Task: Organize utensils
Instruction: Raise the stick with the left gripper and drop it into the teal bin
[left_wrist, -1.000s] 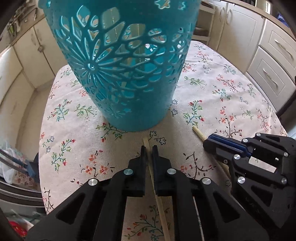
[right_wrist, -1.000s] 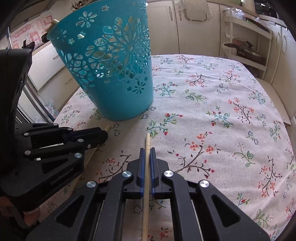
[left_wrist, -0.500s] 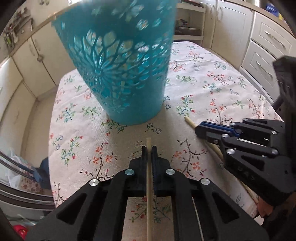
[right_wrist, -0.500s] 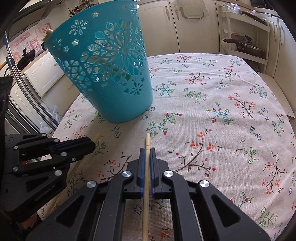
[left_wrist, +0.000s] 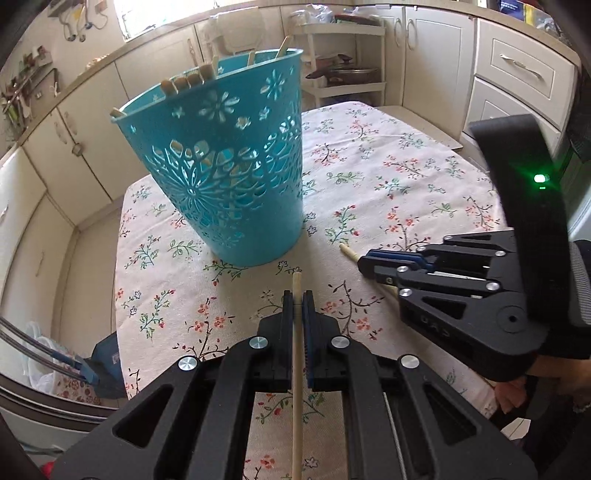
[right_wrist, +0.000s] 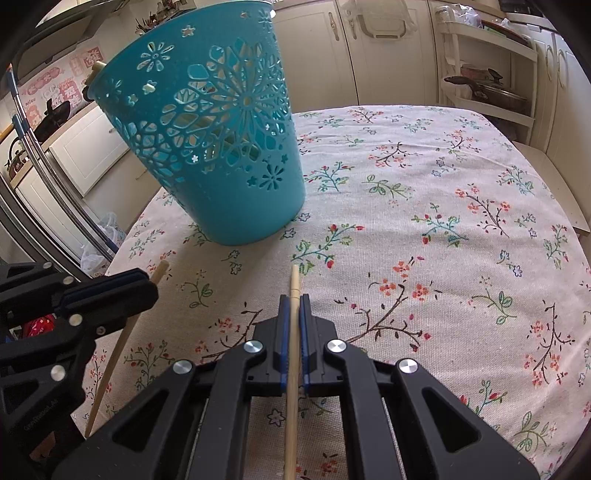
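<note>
A kitchen with cream cabinets (left_wrist: 85, 147) surrounds a table under a floral tablecloth (right_wrist: 424, 229). The left gripper (left_wrist: 297, 295) is clamped on a wooden chopstick (left_wrist: 296, 369) whose tip juts just past its fingers. Ahead of it and slightly left stands the teal cut-out basket (left_wrist: 229, 166), with stick ends showing above its rim. The right gripper (right_wrist: 294, 299), just beside the left one on the right, pinches a second chopstick (right_wrist: 293, 347); the basket (right_wrist: 218, 147) stands ahead to its left.
</note>
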